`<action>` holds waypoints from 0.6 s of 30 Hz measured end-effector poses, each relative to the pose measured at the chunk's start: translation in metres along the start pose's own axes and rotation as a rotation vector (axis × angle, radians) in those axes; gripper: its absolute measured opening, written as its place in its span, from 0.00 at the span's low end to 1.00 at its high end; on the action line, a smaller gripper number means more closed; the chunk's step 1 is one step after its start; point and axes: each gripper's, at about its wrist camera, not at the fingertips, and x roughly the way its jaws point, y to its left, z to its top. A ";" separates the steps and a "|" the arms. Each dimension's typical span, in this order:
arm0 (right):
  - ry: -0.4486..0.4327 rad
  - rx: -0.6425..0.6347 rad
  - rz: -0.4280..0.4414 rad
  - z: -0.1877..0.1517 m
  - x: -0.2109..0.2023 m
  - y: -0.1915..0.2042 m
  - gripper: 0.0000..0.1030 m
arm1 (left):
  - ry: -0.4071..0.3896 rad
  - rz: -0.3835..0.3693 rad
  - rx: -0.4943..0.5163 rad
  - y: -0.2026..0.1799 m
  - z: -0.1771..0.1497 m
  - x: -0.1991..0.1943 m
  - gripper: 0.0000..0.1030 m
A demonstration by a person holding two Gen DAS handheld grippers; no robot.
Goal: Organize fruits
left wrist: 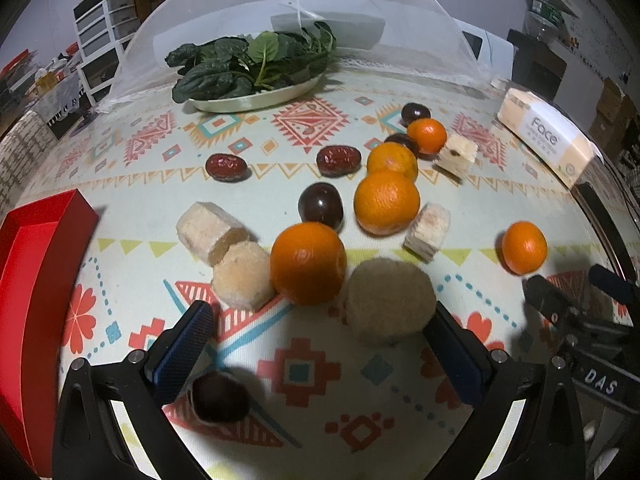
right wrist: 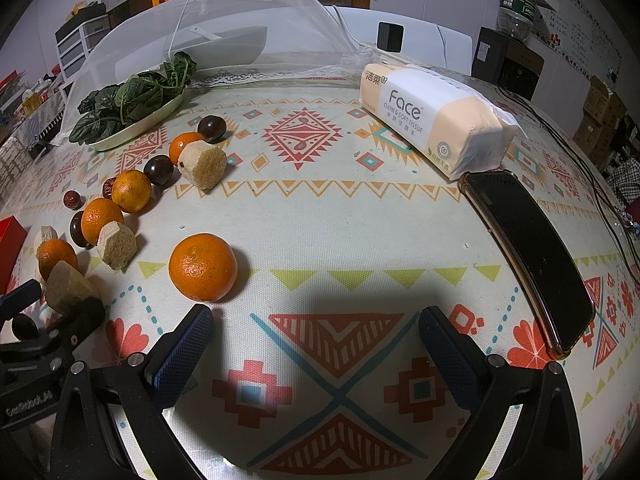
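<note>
Several oranges, dark plums, red dates and beige cut chunks lie scattered on the patterned tablecloth. In the left wrist view my left gripper (left wrist: 320,320) is open and empty, low over the cloth. An orange (left wrist: 307,263) and a beige chunk (left wrist: 390,300) lie just ahead of its fingertips. A dark plum (left wrist: 220,398) lies by its left finger. A red box (left wrist: 36,280) stands at the left. In the right wrist view my right gripper (right wrist: 316,320) is open and empty. An orange (right wrist: 203,267) lies just ahead of its left finger.
A plate of spinach (left wrist: 256,68) sits under a raised mesh food cover (left wrist: 296,8) at the back. A tissue pack (right wrist: 432,120) and a black phone (right wrist: 528,256) lie at the right. The right gripper (left wrist: 576,304) shows in the left wrist view.
</note>
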 end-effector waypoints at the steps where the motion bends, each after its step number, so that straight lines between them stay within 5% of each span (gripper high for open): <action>1: 0.001 0.001 0.001 -0.001 -0.001 -0.001 1.00 | 0.010 -0.006 0.009 0.000 -0.001 -0.002 1.00; 12: 0.084 0.020 -0.014 -0.021 -0.020 0.000 1.00 | 0.057 -0.116 0.095 0.012 -0.023 -0.022 0.99; 16: 0.084 0.015 -0.013 -0.025 -0.022 -0.001 1.00 | -0.041 -0.193 -0.004 0.046 -0.029 -0.056 0.91; 18: 0.076 0.018 -0.016 -0.027 -0.023 0.000 1.00 | -0.184 -0.207 -0.059 0.072 -0.031 -0.096 0.91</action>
